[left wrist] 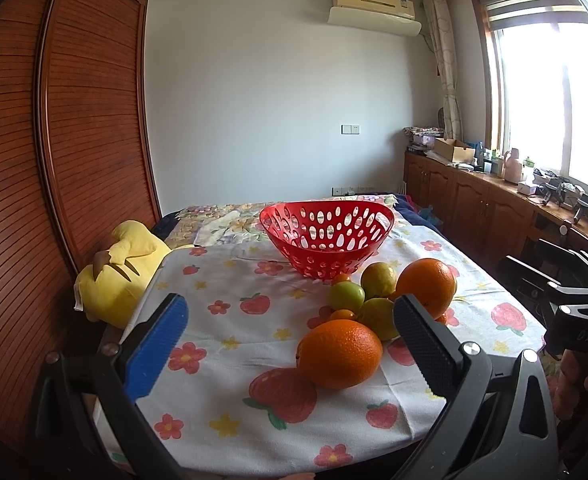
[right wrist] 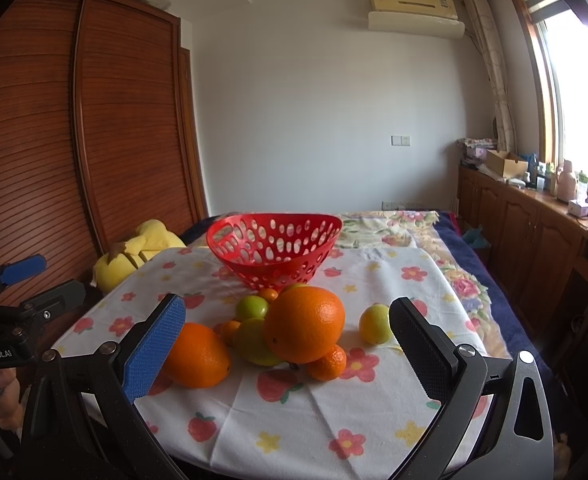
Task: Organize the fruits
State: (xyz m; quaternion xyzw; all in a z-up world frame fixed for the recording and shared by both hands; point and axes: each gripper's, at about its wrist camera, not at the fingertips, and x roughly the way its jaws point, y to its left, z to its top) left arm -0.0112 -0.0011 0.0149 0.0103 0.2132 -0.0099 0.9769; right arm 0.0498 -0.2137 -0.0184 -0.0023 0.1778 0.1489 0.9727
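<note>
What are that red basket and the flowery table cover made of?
The red basket looks like moulded plastic: glossy, with even oval holes. The table cover seems to be thin printed fabric, matte, with visible fold creases; the exact fibre can't be told.

- Your basket (left wrist: pixel 325 236) at twelve o'clock is glossy red plastic, its wall pierced with oval holes.
- The tablecloth (left wrist: pixel 222 392) under it is matt printed cloth, creased in places.
- The big oranges (right wrist: pixel 303 328) in front of you have shiny, finely pitted peel; the green fruits (right wrist: pixel 252 307) look smoother.
- Your left gripper (left wrist: pixel 290 344) and right gripper (right wrist: pixel 288 344) are matt black plastic with bright metal screws; one pad on each is rough blue, the other rough black.
- The wardrobe (left wrist: pixel 74 120) at ten o'clock is ribbed, polished wood.
- The yellow toy (left wrist: pixel 118 276) is soft plush cloth.
</note>
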